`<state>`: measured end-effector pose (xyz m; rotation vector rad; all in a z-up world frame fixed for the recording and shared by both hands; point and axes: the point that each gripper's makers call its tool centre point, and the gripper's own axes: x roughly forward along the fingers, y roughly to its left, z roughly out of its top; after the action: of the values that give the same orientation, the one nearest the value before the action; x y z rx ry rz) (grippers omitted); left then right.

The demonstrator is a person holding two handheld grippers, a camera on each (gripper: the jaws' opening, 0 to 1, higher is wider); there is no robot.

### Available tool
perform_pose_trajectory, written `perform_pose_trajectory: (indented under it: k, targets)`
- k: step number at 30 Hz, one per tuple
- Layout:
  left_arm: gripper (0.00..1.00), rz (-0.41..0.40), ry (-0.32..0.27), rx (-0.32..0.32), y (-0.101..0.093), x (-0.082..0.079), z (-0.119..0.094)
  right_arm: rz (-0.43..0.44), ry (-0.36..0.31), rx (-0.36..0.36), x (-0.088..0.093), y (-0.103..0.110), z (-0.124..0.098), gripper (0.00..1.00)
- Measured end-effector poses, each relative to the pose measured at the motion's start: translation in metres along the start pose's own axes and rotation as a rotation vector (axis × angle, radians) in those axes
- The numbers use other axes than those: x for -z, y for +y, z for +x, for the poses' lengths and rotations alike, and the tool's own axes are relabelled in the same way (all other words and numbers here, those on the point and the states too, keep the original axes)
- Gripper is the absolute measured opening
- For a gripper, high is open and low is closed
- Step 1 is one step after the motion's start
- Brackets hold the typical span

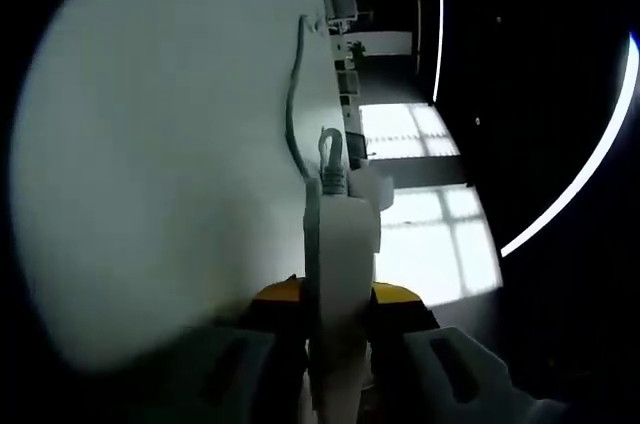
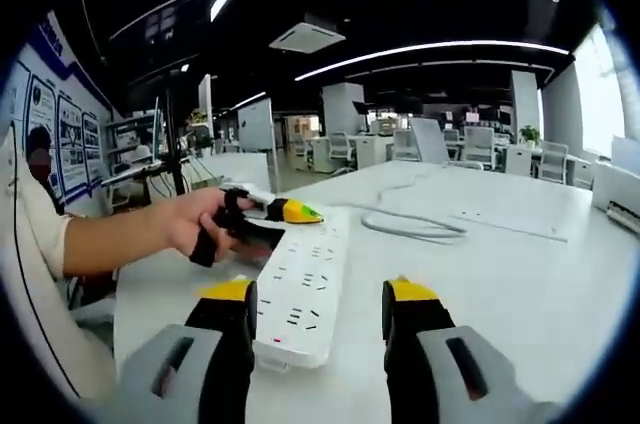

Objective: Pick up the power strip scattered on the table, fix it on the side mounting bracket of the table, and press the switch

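Note:
The white power strip (image 2: 303, 289) lies on the white table (image 2: 520, 274), sockets up, with its red switch at the near end. That near end sits between the jaws of my right gripper (image 2: 320, 309), close to the left jaw; the jaws stand wide apart and open. At the strip's far end a person's hand (image 2: 195, 224) holds my left gripper (image 2: 285, 212), clamped on the strip. In the left gripper view the strip (image 1: 340, 264) shows edge-on, pinched in my left gripper (image 1: 338, 299). Its grey cable (image 1: 295, 94) runs away over the table (image 1: 150, 144).
The cable (image 2: 415, 227) curls across the table beyond the strip. A long flat strip (image 2: 505, 225) lies on the table at the right. A person's sleeve (image 2: 35, 244) fills the left edge. Desks and chairs (image 2: 470, 149) stand far behind.

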<state>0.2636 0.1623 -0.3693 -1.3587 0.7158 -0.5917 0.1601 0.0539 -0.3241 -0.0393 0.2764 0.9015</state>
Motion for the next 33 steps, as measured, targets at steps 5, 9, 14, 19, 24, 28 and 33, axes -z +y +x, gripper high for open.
perform_pose_trajectory:
  k: [5,9,14,19,24,28,33]
  targets:
    - [0.26,0.023,0.037,0.007,-0.006,-0.005,-0.005,-0.001,-0.022,-0.013,-0.008,0.001,-0.005,0.46]
    - [0.26,0.039,0.051,0.010,-0.011,-0.013,-0.010,-0.007,-0.014,-0.008,-0.008,-0.003,-0.007,0.46]
    - [0.26,0.053,0.070,0.016,-0.016,-0.020,-0.018,-0.015,-0.010,-0.008,-0.009,-0.002,-0.009,0.46]
    - [0.26,0.067,0.099,0.027,-0.021,-0.025,-0.029,-0.021,-0.008,-0.015,-0.011,0.001,-0.009,0.45]
    - [0.26,0.067,0.122,0.044,-0.025,-0.029,-0.038,-0.025,-0.008,-0.020,-0.013,0.003,-0.008,0.45]
    - [0.26,0.067,0.139,0.060,-0.029,-0.035,-0.045,-0.030,-0.005,-0.022,-0.015,0.004,-0.009,0.45]
    - [0.26,0.081,0.169,0.083,-0.037,-0.050,-0.060,-0.032,-0.011,-0.018,-0.019,0.003,-0.011,0.44]
